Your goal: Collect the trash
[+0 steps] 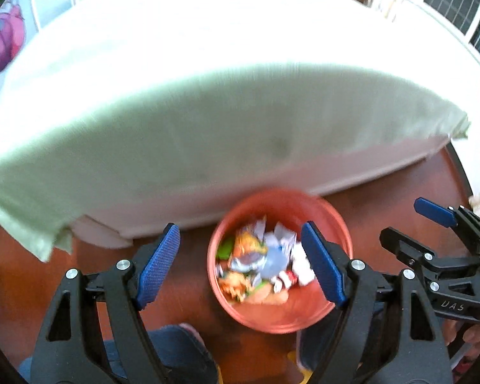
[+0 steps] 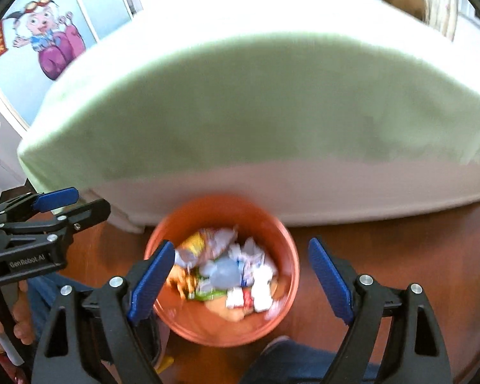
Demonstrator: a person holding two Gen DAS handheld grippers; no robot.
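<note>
Looked almost done: wrappers (image 1: 265, 262) piled in the orange bin (image 1: 280, 315) near the bed (image 1: 208, 134), left gripper (image 1: 240, 265) and right gripper (image 2: 236, 278) wide, holding nothing.

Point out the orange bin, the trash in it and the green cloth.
orange bin (image 1: 272, 316), left wrist view, near inner wall.
trash (image 2: 224, 272), right wrist view, middle of the pile.
green cloth (image 2: 272, 102), right wrist view, hanging front.

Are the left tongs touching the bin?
Apart. In the right wrist view, the left tongs hang open beside the bin, floor showing between.
</note>
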